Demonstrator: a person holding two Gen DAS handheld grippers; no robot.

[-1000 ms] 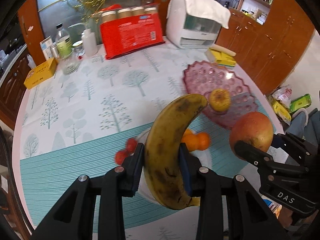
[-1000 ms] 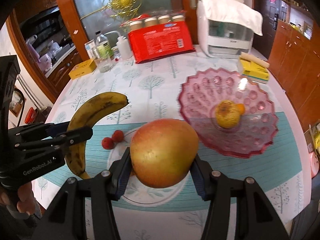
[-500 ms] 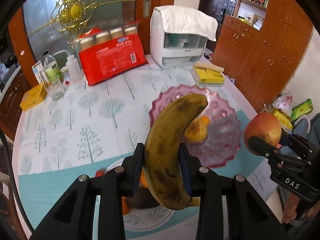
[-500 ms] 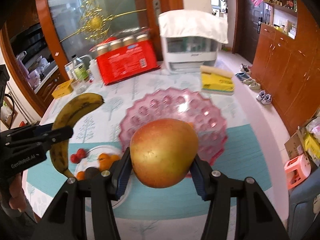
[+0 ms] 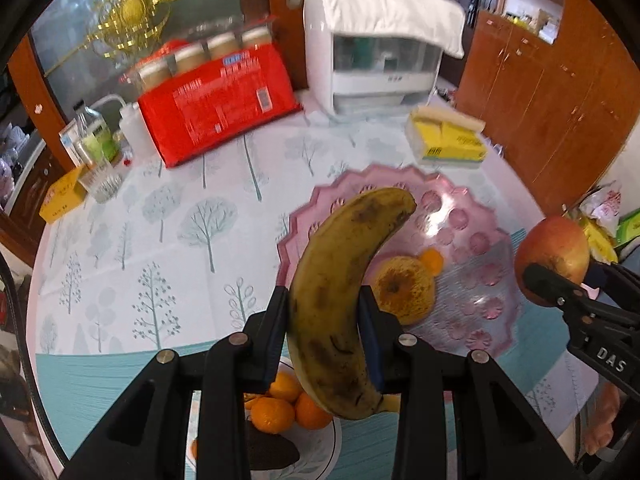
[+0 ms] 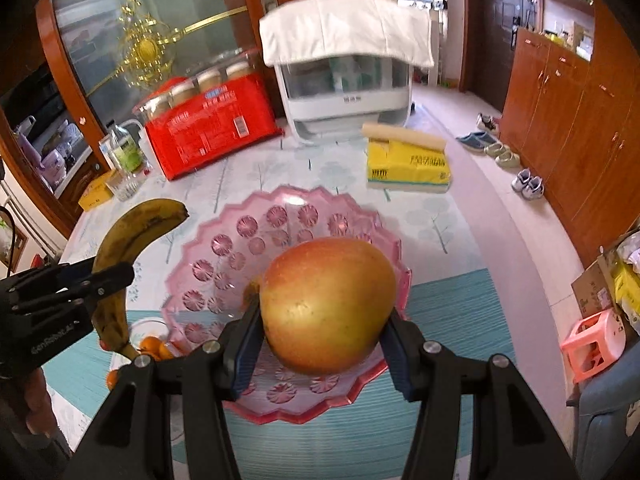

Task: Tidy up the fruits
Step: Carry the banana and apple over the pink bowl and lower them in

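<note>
My left gripper [image 5: 324, 332] is shut on a spotted yellow banana [image 5: 344, 300] and holds it upright above the near left rim of the pink glass fruit plate [image 5: 472, 216]. My right gripper [image 6: 320, 340] is shut on a large red-yellow apple [image 6: 326, 306], held over the same plate [image 6: 256, 248]. A yellow-brown fruit [image 5: 404, 292] and a small orange one [image 5: 431, 260] lie in the plate. Small oranges [image 5: 280, 404] and a dark fruit [image 5: 272, 452] lie on a white plate [image 5: 320, 452] below the left gripper.
At the back of the table stand a red package [image 5: 216, 108], a white appliance [image 5: 372, 64], a yellow tissue pack [image 5: 444, 144], bottles and a glass [image 5: 100, 152] and a yellow box [image 5: 60, 196]. Wooden cabinets [image 6: 568, 100] are at the right.
Both grippers have risen and moved forward and right with their fruits, from over the white plate to over the pink plate.
</note>
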